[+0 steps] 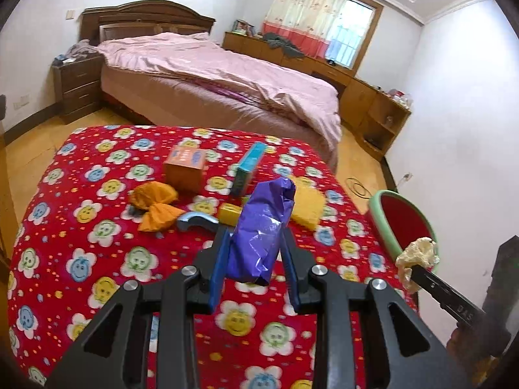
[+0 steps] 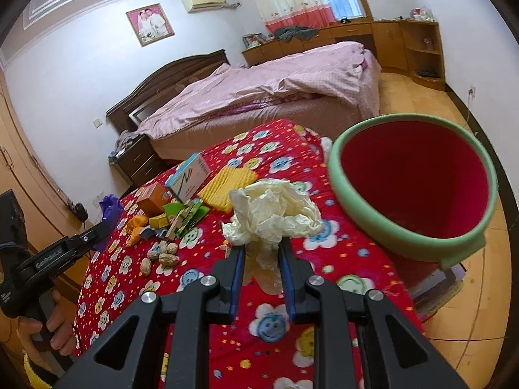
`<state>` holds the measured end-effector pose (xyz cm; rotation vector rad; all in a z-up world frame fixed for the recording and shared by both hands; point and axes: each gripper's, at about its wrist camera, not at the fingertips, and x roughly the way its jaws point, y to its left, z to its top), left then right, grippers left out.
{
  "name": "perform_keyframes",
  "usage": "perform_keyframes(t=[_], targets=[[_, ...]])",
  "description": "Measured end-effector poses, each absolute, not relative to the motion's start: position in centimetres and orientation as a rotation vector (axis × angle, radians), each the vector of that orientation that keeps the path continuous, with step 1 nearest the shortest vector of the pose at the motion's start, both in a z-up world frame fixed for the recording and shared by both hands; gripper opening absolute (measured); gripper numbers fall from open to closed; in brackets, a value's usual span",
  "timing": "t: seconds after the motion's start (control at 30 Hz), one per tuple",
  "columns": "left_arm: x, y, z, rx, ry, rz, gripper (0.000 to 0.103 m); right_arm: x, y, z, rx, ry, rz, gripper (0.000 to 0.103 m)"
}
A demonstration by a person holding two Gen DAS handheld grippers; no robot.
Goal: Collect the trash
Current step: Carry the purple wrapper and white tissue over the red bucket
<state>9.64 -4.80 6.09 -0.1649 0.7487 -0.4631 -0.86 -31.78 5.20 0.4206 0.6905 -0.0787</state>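
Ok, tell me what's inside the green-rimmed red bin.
The green-rimmed red plastic bin shows only bare red inner wall, with no trash visible. Its bottom is out of sight below the near rim, so anything lying there is hidden.

The left gripper points downward and forward, its blue pads pressed against a purple wrapper that stands up between them. The right gripper tilts down likewise, jaws pinched on a crumpled tissue bunched past the fingertips. A hand, seemingly the left, wraps its handle.
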Motion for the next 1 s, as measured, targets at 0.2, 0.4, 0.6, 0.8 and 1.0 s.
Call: perform_keyframes(t=[0.2,0.4,0.6,0.8,1.0], targets=[[8.6,-7.2,6.8,-0.138,0.746,-0.509,0.032,-2.3,-33.8,6.1,0.429,0.655,-0.119,0.023],[8.1,-9.9,7.3,-0.118,0.746,-0.556,0.032,-3.8,-36.0,6.9,0.433,0.624,-0.160,0.023],[8.0,-12.6,7.3,-0.096,0.757,-0.595,0.032,-5.2,-38.3,7.2,0.454,0.596,-0.199,0.023],[8.2,-15.4,7.4,-0.067,0.764,-0.637,0.032,-6.1,-40.4,7.2,0.466,0.583,-0.232,0.023],[8.2,-18.8,7.3,-0.031,0.769,-0.687,0.032,-6.9,-42.2,7.0,0.491,0.569,-0.273,0.023]])
